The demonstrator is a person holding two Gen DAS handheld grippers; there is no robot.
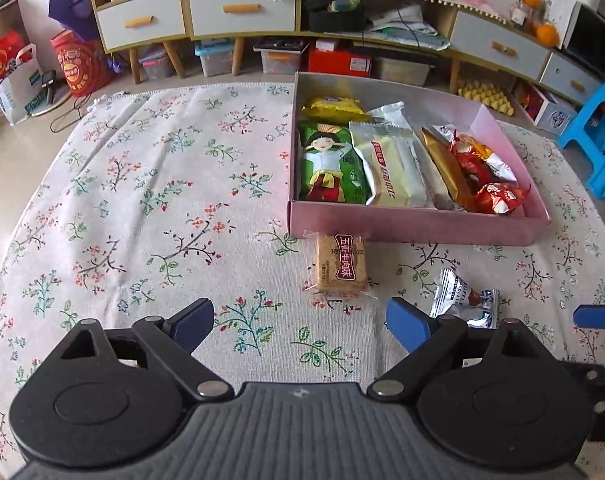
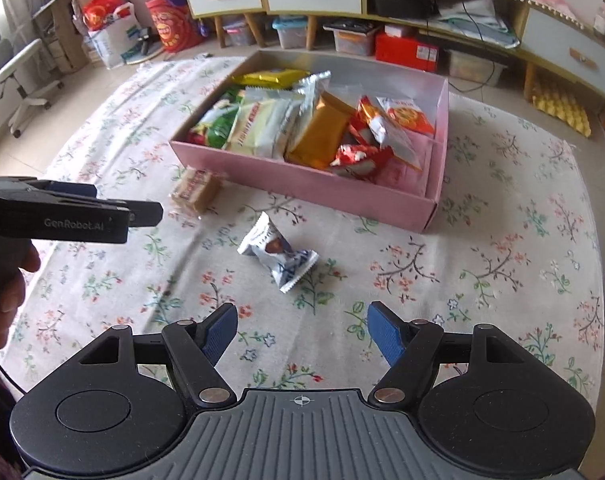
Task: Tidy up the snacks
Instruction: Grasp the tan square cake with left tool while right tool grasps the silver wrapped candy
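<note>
A pink box (image 1: 418,228) (image 2: 302,176) on the flowered cloth holds several snack packs: green (image 1: 330,164), white (image 1: 394,168), gold (image 2: 322,128), red and yellow. In front of the box lies a tan biscuit pack (image 1: 342,266) (image 2: 194,192) with a dark red label. To its right lies a silver-and-blue chocolate wrapper (image 1: 466,300) (image 2: 278,250). My left gripper (image 1: 300,316) is open just short of the biscuit pack, nothing between its fingers. My right gripper (image 2: 302,316) is open, just short of the chocolate wrapper.
The flowered tablecloth (image 1: 142,200) covers the table, its edges curving away at the left and far side. A low cabinet with drawers (image 1: 238,8), storage bins and a blue stool (image 1: 598,136) stand beyond. A hand (image 2: 6,280) holds the left gripper at the left.
</note>
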